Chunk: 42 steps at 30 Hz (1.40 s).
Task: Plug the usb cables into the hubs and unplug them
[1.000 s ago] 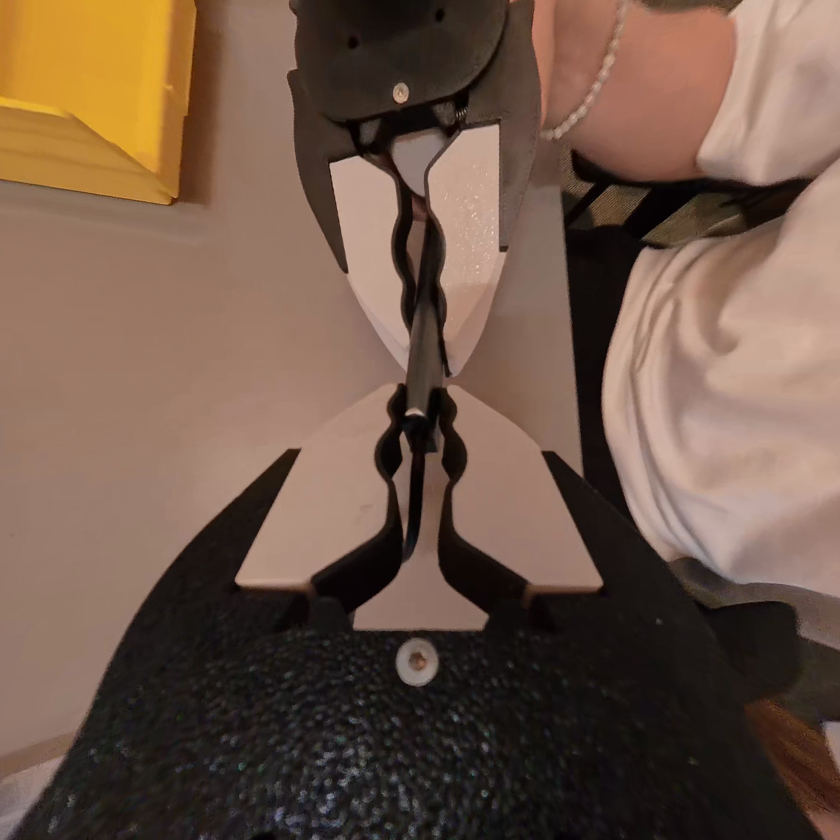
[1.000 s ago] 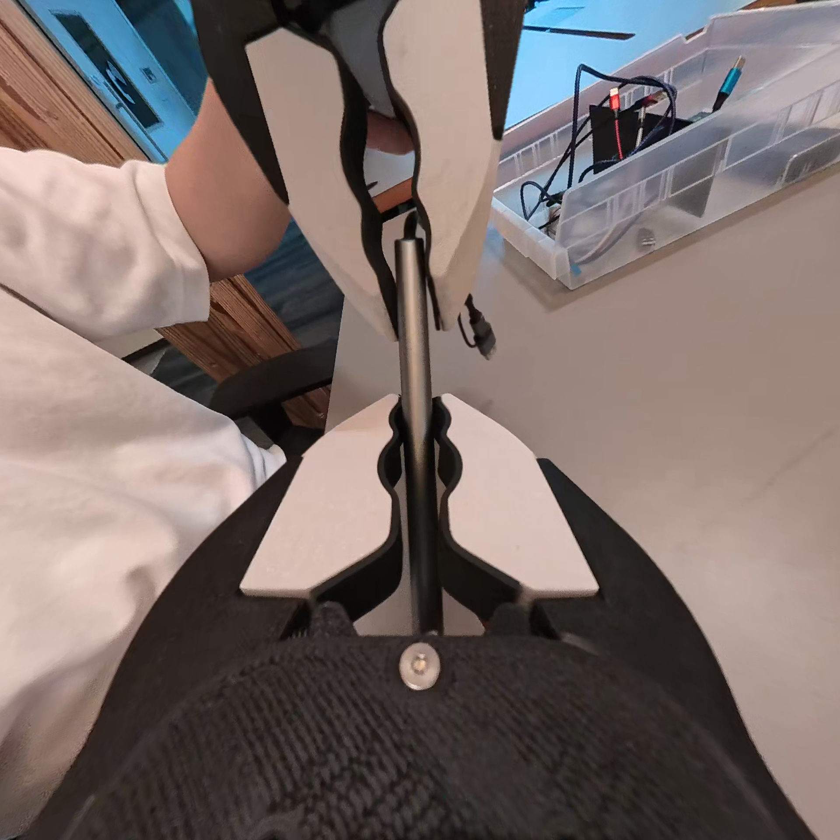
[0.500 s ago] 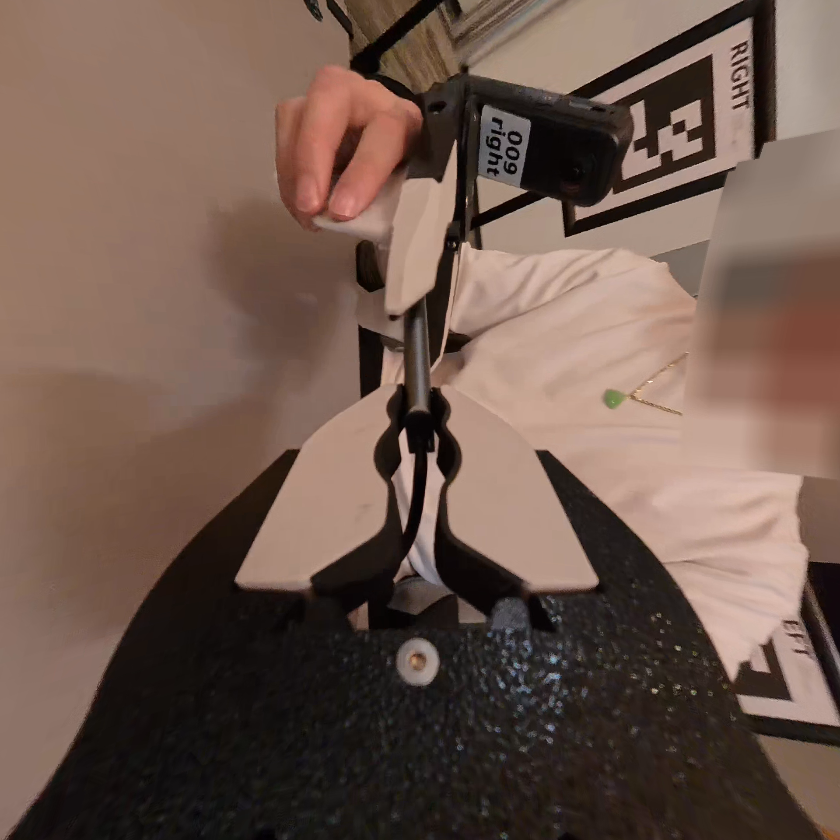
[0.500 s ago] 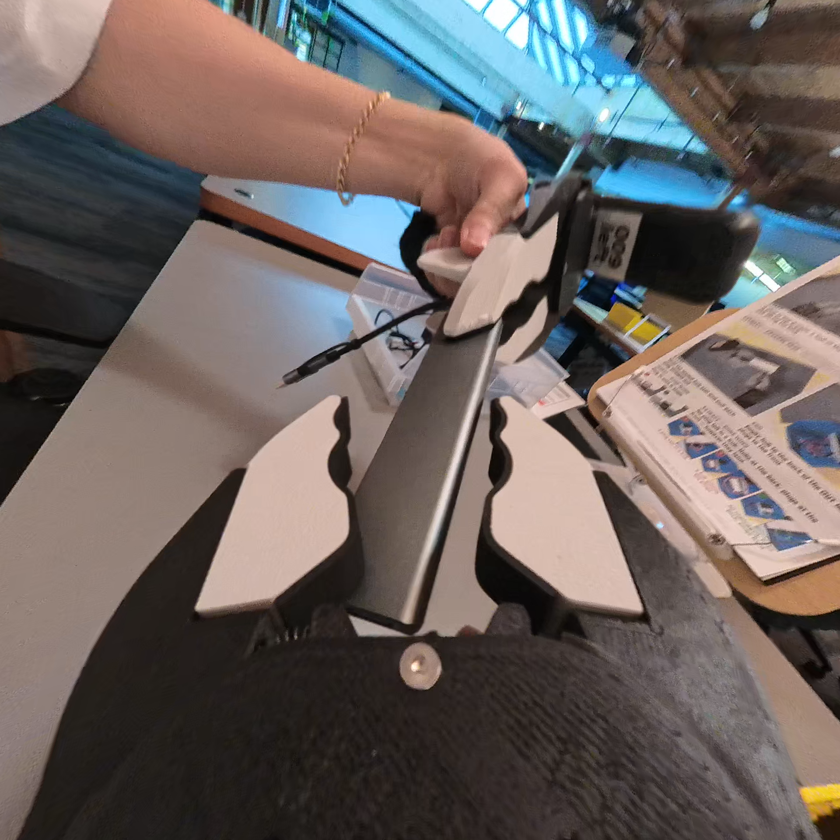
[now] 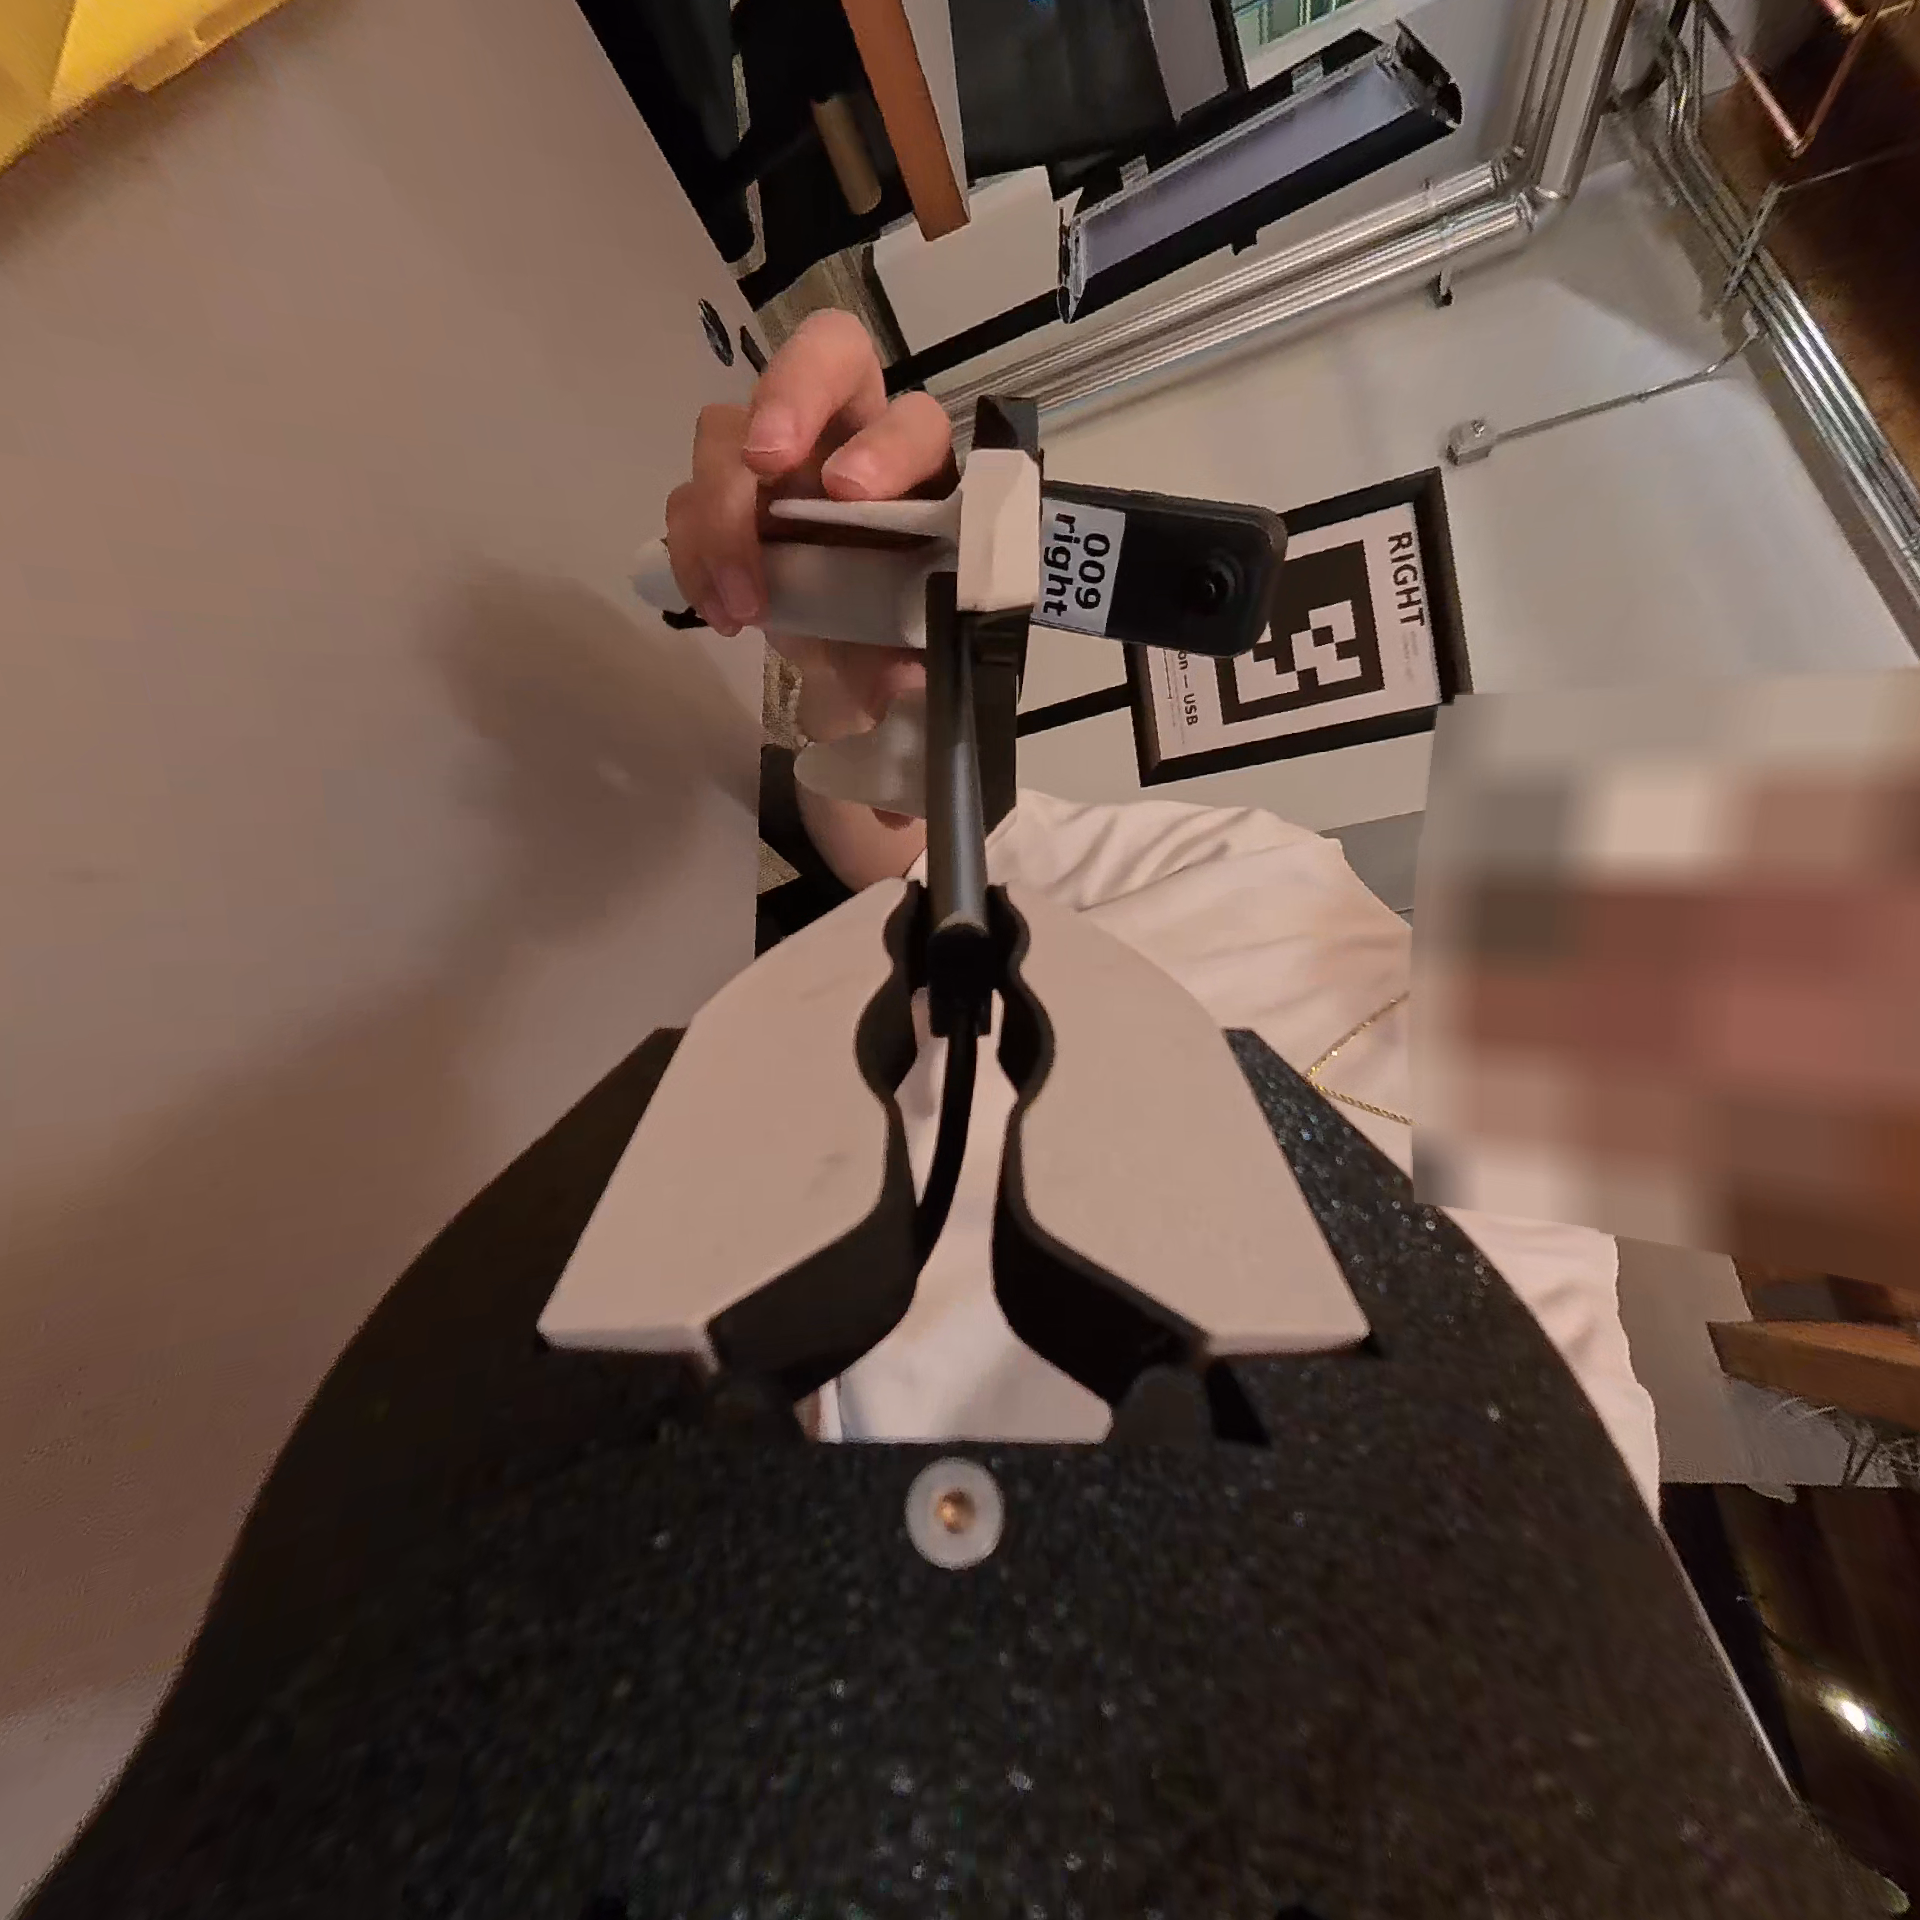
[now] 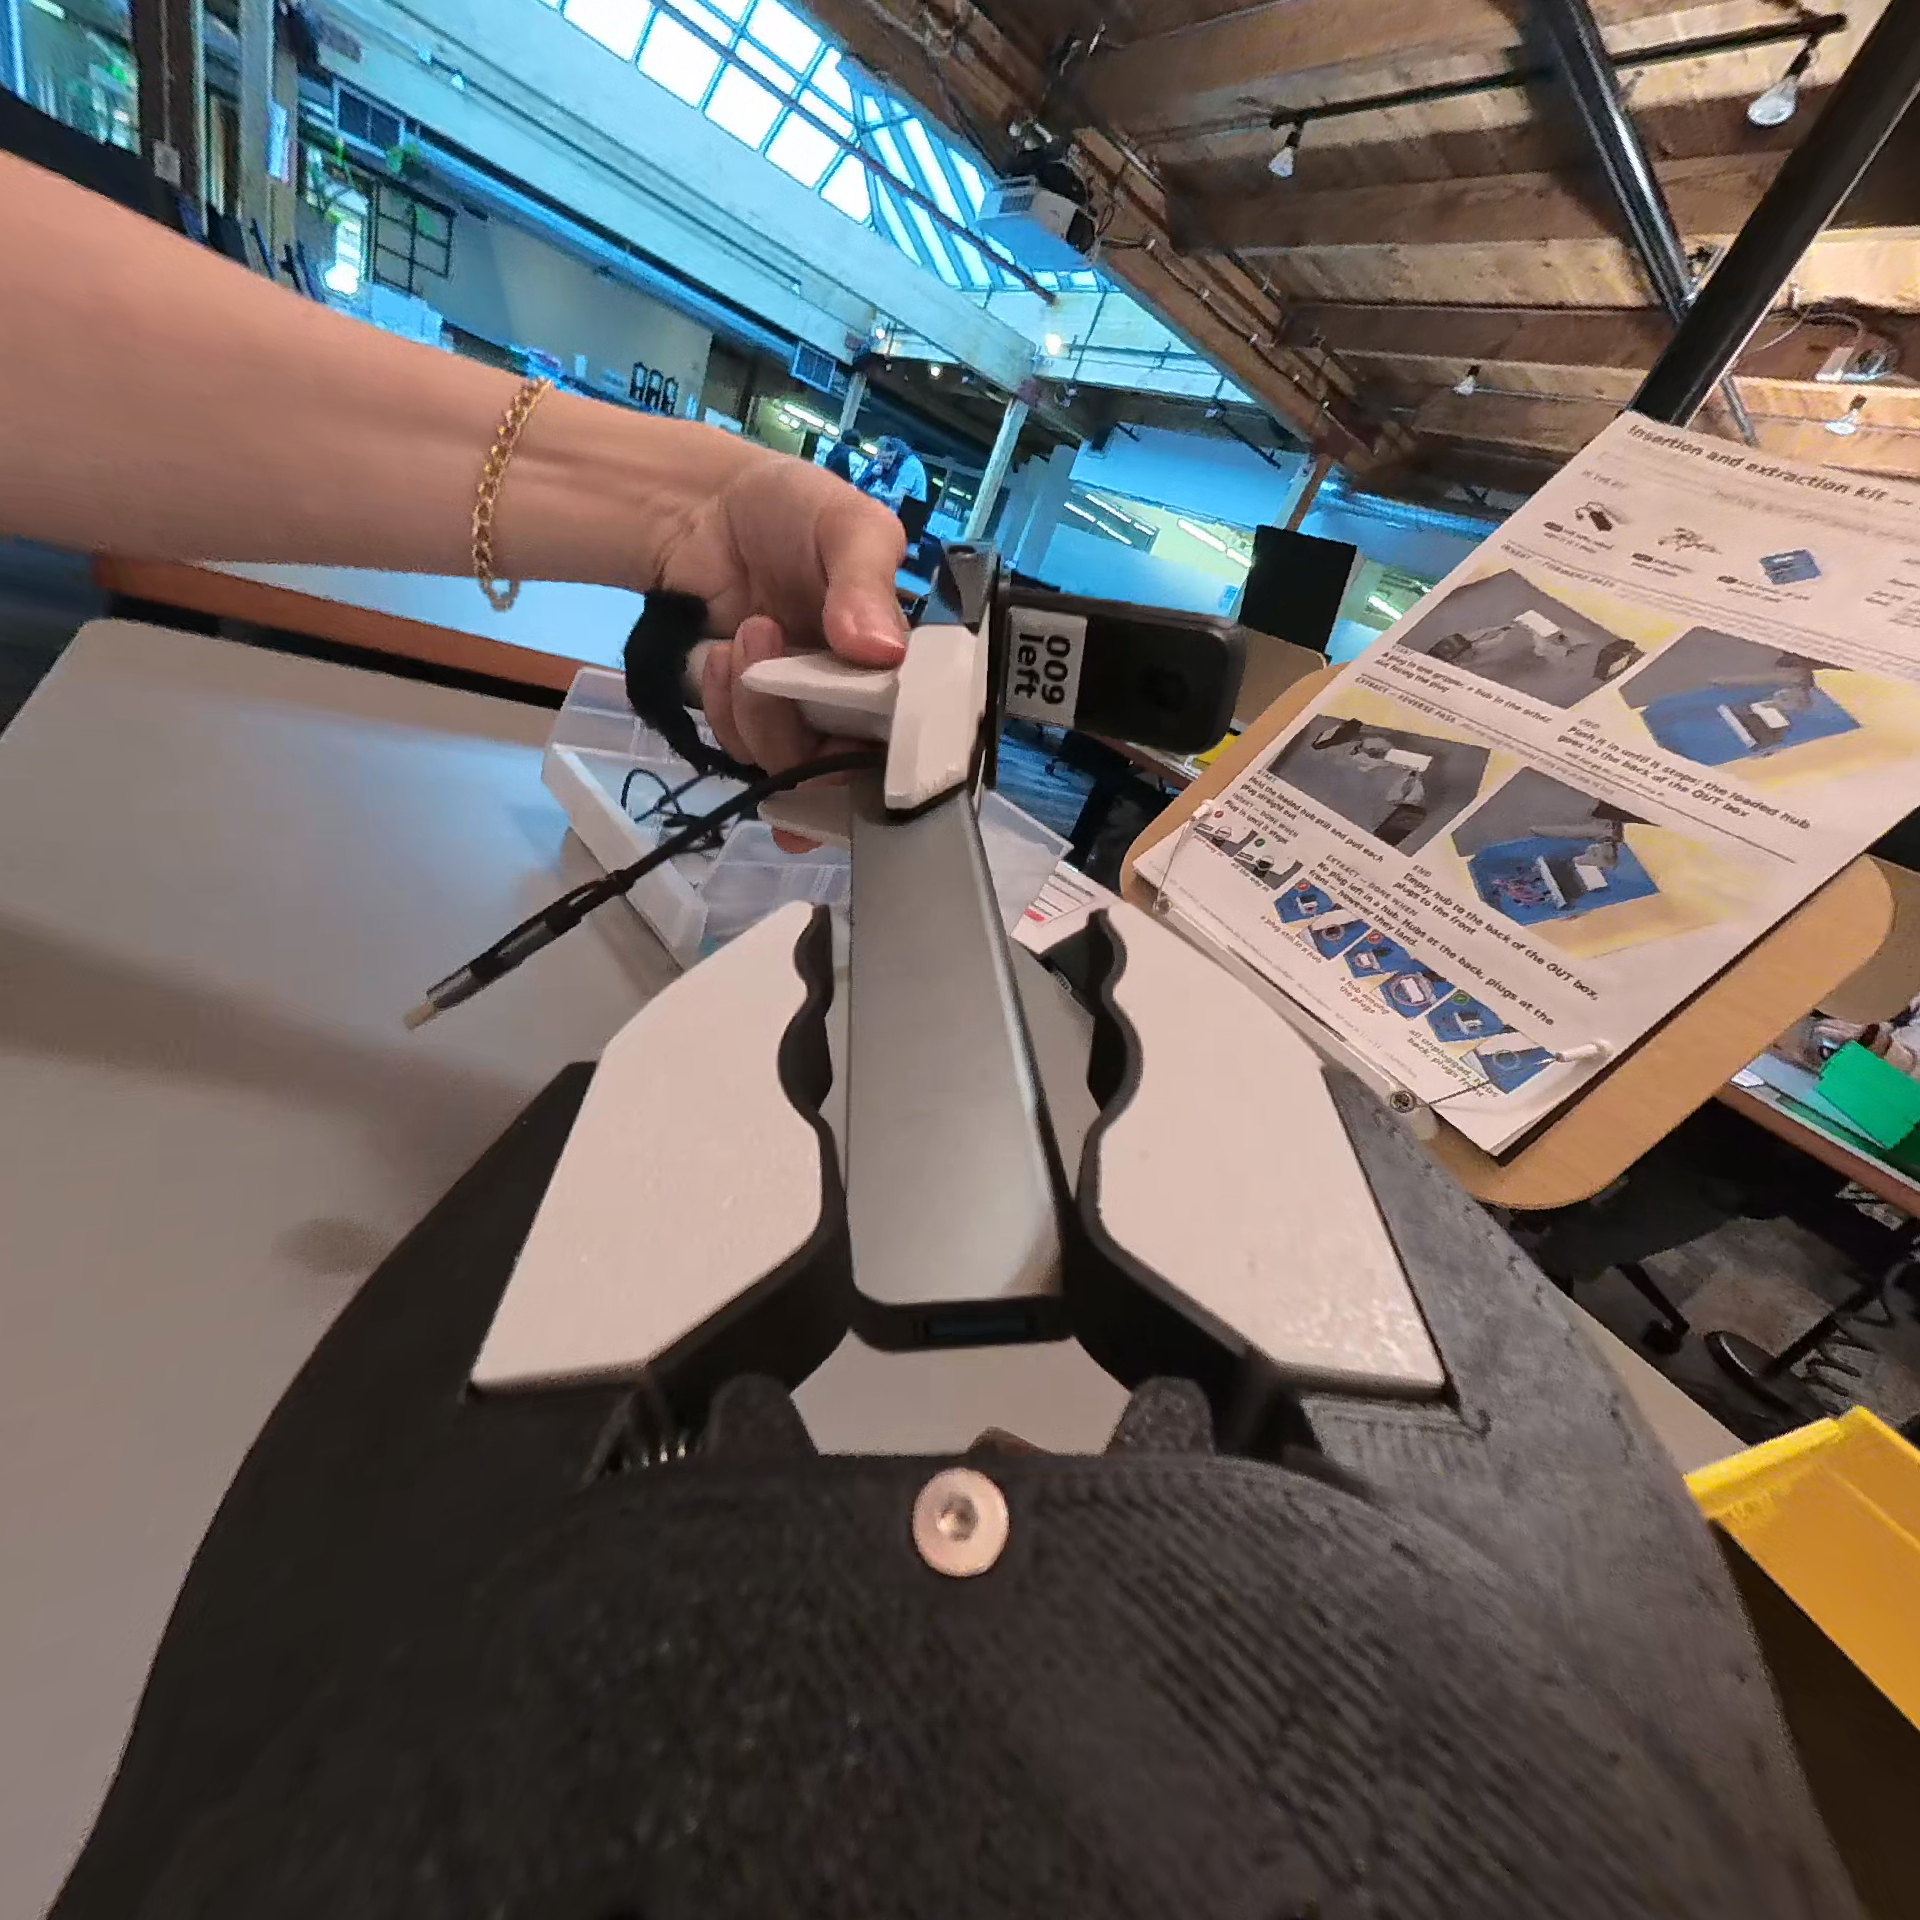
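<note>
Left fingers (image 5: 790, 1143) pinched shut on black plug (image 5: 961, 987), near the tips. Right fingers (image 6: 675, 1174) clamped on the two long edges of grey hub (image 6: 945, 1091), rear port facing back toward the palm.

- Hub bridging the two pairs of fingers, held in the air, off the desk (image 6: 208, 831). Seen edge-on ahead of the left fingertips.
- Plug at the hub end farthest from the right fingers. Cannot tell whether fully seated or partly out.
- Cable (image 5: 948, 1143) running back between the left fingers; loose end (image 6: 426, 1013) hanging left of the right fingers, above the desk.
- Clear organiser box (image 6: 623, 831) beyond that loose end, more cables inside. Printed sheet on a board (image 6: 1558, 831) right of the right fingers; yellow bin (image 6: 1818, 1558) at lower right.

Risks, as judged:
- Slip at the hub. Smooth metal, grip on narrow edges only, so a hard pull or push along its length likely to slide it through the right fingers.
- Bent or jammed connector if the two hands drift out of line, since any twist loads the port sideways.
- Plug rolling in the left fingers: small body, held near the tips.
- Dropped hub onto the desk if both grips ease together.
- Swinging loose end snagging the box or its cables.
</note>
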### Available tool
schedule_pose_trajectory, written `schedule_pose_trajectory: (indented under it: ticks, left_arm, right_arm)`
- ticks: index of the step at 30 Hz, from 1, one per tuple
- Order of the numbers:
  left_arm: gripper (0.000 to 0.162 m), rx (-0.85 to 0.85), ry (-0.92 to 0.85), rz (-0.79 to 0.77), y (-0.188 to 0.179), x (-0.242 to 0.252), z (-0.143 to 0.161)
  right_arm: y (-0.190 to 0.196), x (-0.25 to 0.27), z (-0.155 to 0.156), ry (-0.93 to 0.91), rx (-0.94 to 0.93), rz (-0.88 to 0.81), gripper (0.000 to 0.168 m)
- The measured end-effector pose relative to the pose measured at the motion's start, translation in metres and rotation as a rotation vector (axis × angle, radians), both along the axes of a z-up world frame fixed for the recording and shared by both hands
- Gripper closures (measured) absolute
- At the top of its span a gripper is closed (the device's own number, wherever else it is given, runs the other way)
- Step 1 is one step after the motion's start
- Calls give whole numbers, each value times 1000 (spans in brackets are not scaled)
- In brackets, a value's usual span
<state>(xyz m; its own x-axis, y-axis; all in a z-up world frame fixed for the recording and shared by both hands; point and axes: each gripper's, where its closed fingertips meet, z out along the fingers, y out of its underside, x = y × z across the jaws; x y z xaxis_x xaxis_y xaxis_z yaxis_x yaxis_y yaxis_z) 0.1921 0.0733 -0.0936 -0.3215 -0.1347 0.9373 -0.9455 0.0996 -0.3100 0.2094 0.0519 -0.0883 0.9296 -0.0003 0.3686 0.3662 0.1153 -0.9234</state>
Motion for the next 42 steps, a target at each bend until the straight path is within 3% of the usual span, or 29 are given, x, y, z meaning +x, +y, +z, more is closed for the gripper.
schedule_pose_trajectory:
  ticks: [4,10,15,23,26,28,30,34,42]
  left_arm:
    - [152,-31,-10,12,4,1,5]
    - [152,-31,-14,19,9,0,11]
    - [152,-33,-21,45,13,0,12]
    - [151,-78,-38,147,19,10,18]
    - [147,-19,-136,198,25,17,18]
    - [132,13,-180,266,31,25,20]
    - [128,22,-206,315,36,29,22]
    - [123,98,-274,381,43,29,23]
    - [107,497,-599,626,62,22,43]
  right_arm:
    - [-10,1,-1,-22,-26,39,113]
    - [-16,5,9,29,57,54,130]
    - [-13,5,7,28,53,45,131]
    - [-6,8,10,217,57,35,132]
    - [-4,9,8,321,74,77,132]
    - [-5,14,9,376,100,78,132]
    - [-7,18,11,420,116,88,132]
    - [-7,23,8,393,80,36,132]
    - [-7,38,-2,485,55,15,132]
